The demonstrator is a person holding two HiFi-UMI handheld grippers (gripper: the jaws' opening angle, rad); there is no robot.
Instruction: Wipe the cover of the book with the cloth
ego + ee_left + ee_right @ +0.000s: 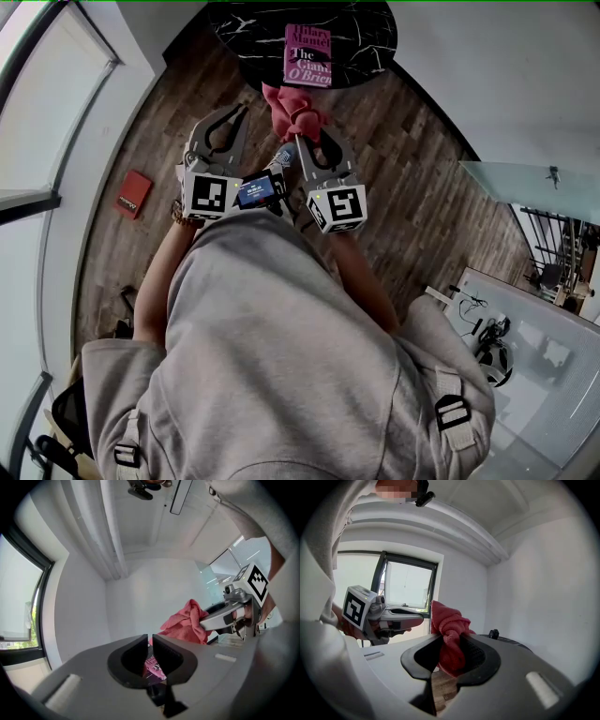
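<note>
Here, item by item.

Book [308, 54]: magenta-pink cover with large lettering, face up. It lies at the upper centre of the head view on a round black table [244, 37] veined in white. Its lower edge sits close to the table's near rim.

Cloth [292, 111]: pinkish-red, bunched and knotted-looking. It is pinched between the jaws of the right gripper [309, 142] and held just below the book in the frame, overlapping the table's rim. The right gripper view shows the pads pressed into the cloth [449, 634], with folds spilling above and below the jaws of the right gripper [450, 641].

Left gripper [239, 111]: beside the right one, at its left, with nothing in it. Its own view shows the left gripper [150, 641] with its tips drawn together to a narrow slit.

Open room: bare wood floor [412, 206] lies on both sides of the table. A small red object [134, 194] lies at the left, well apart. White walls and window frames close the left side, and a glass surface fills the lower right.

Obscured: the table is cut off by the top edge. In the left gripper view only a sliver of the book [154, 663] shows through the jaw gap. Whether the cloth touches the table cannot be told. The person's grey top [281, 356] fills the lower half of the frame.
</note>
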